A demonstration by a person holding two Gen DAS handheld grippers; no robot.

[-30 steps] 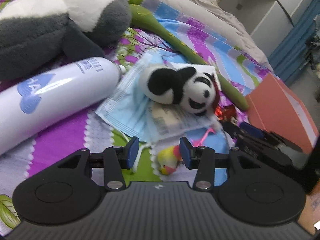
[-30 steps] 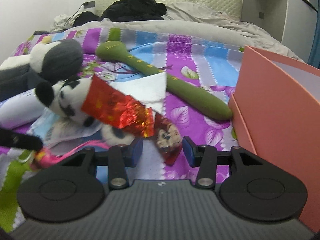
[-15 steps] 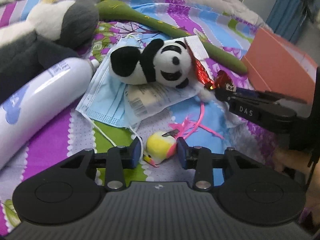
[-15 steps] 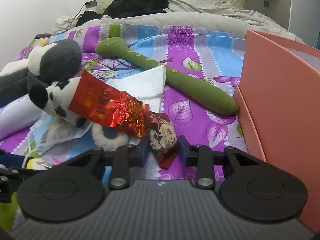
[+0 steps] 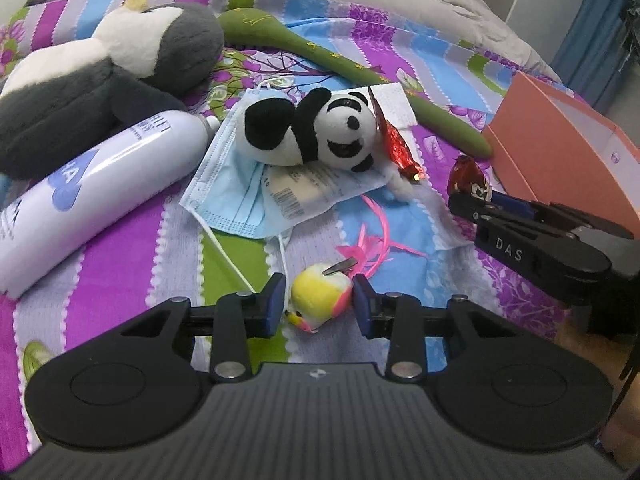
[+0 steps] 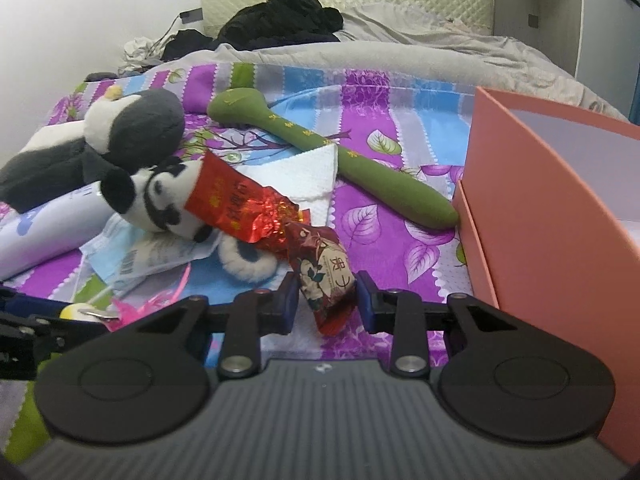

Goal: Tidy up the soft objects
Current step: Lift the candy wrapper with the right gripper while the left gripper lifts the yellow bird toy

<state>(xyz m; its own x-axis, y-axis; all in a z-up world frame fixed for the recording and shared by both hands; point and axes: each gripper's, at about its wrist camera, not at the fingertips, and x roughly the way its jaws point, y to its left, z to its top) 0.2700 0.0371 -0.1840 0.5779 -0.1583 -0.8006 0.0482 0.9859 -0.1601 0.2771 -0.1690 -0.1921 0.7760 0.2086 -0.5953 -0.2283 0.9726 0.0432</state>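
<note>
My left gripper [image 5: 320,304] is closed around a small yellow and pink plush toy [image 5: 318,298] with pink ribbons, low over the bedspread. My right gripper [image 6: 327,300] has its pads on both sides of a dark red snack packet [image 6: 326,272]; it also shows in the left wrist view [image 5: 472,184]. A small panda plush [image 5: 312,134] lies on a blue face mask [image 5: 228,188] in the middle. A big grey and white plush [image 5: 100,80] lies at the left. A long green plush [image 6: 332,160] lies across the bed.
A salmon-pink open box [image 6: 560,208] stands at the right. A white spray bottle [image 5: 92,196] lies at the left. A shiny red foil packet [image 6: 240,208] leans on the panda, over a white tissue [image 6: 308,172]. Dark clothes [image 6: 280,20] lie by the headboard.
My left gripper has moved forward and closed around the yellow toy. My right gripper has closed in on the dark red packet.
</note>
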